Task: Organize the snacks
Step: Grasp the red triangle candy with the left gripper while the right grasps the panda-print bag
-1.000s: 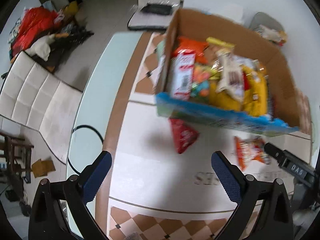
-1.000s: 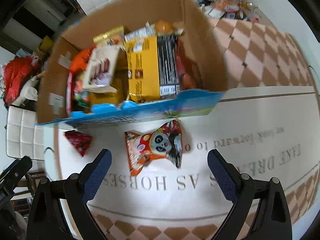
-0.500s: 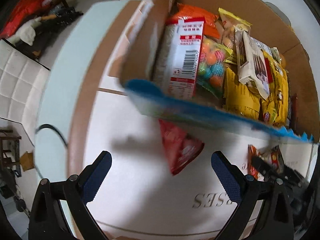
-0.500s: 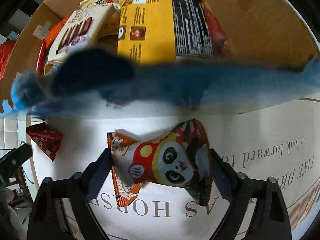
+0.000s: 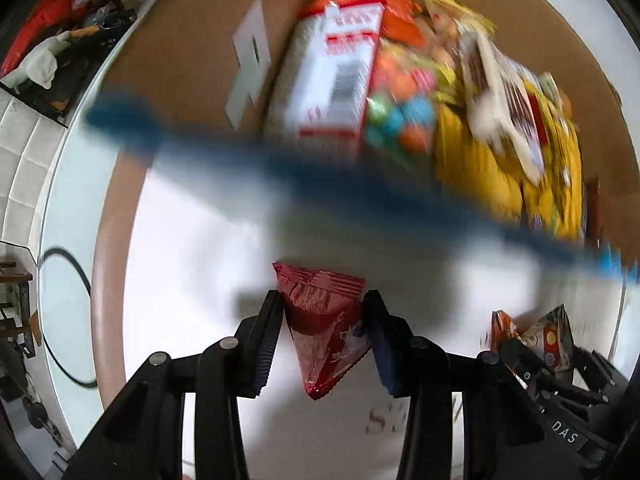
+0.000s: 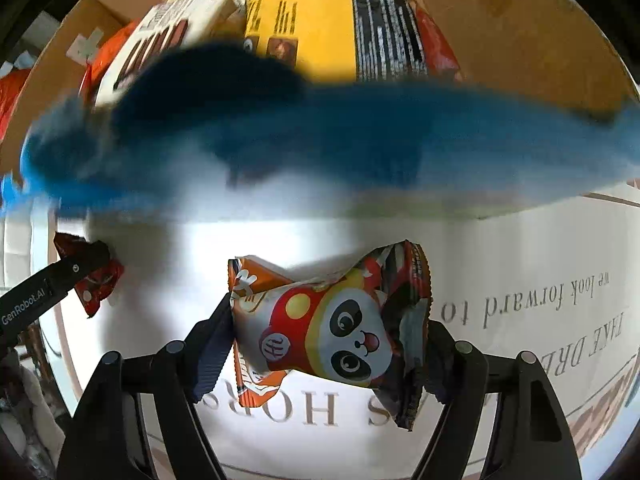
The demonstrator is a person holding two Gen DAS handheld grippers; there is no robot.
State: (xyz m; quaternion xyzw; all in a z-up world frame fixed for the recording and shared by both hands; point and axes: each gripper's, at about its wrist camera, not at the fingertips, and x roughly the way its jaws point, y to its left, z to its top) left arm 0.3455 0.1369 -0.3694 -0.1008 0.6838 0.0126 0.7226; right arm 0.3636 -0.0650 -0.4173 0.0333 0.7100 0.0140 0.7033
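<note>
A cardboard box [image 5: 192, 40] full of snack packs stands on the table; its blue front flap [image 5: 360, 192] hangs blurred above both grippers and also shows in the right wrist view [image 6: 360, 144]. My left gripper [image 5: 324, 340] is shut on a red triangular snack pack [image 5: 324, 320] just in front of the box. My right gripper [image 6: 332, 352] is shut on an orange panda snack bag [image 6: 332, 328]. The left gripper and the red pack [image 6: 96, 284] show at the left of the right wrist view. The panda bag [image 5: 536, 336] shows at the right of the left wrist view.
The white tabletop [image 6: 500, 360] carries printed lettering and a checkered border. Inside the box are a yellow carton [image 6: 320, 20], a red and white carton [image 5: 340, 68] and several bags. A white chair [image 5: 24, 148] and floor clutter [image 5: 48, 40] lie to the left.
Both grippers moved forward under the box flap and closed, the left on the red pack, the right on the panda bag.
</note>
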